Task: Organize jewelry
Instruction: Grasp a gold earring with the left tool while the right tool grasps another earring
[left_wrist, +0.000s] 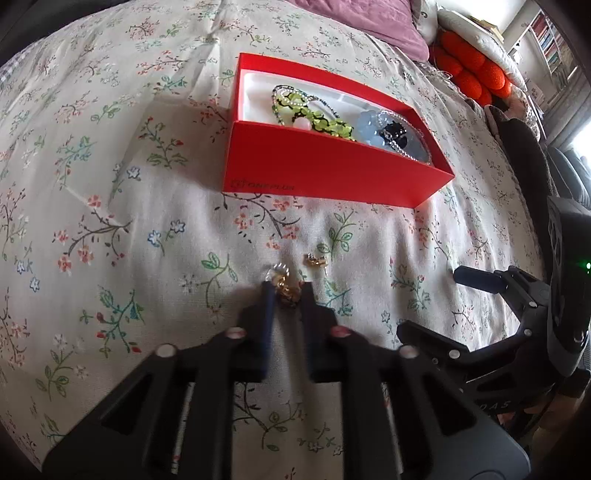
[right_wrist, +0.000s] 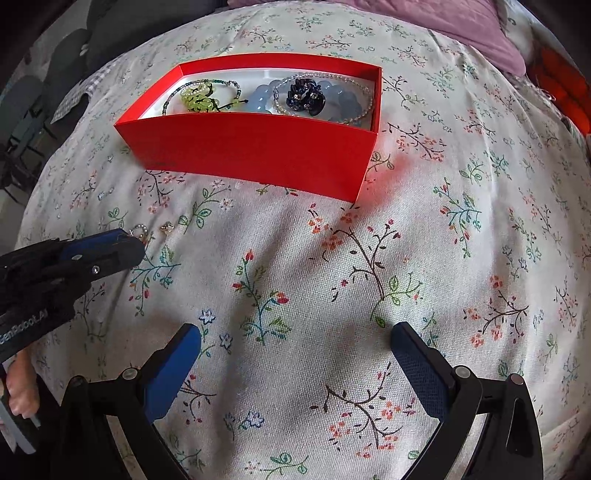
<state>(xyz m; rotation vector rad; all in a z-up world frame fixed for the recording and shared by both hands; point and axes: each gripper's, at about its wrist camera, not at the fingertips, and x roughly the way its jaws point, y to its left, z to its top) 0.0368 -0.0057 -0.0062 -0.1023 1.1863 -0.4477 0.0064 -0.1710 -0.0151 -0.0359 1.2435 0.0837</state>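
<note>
Step in hand: judged from the scene, the left gripper is picking a small gold earring off the floral bedspread to carry it to the red box.
Left gripper: its two fingers are drawn in narrow, with the gold earring between the tips; whether the pads actually press on it or only flank it cannot be told from the left wrist view.
Right gripper: in the right wrist view the right gripper stands wide apart at the bottom of the frame, holding nothing, over bare cloth.
Doing it well: the earring is tiny and lies on soft cloth, so the pinch should probably be centred on the metal and not on a fold of fabric; a straight lift seems safest, since a glancing grip could flick the piece away.
Earring relative to gripper: at lower centre of the left wrist frame, right at the fingertips.
Second earring: a second gold earring lies just up and right of the fingertips, apart from them, between the gripper and the box.
Box: in the upper centre of both frames, well apart from the left gripper; it already holds a green beaded piece on its left and a pale blue bracelet with a dark hair clip on its right.
Risk: the near wall of the box stands tall, so the earring probably has to clear the rim before release.
</note>
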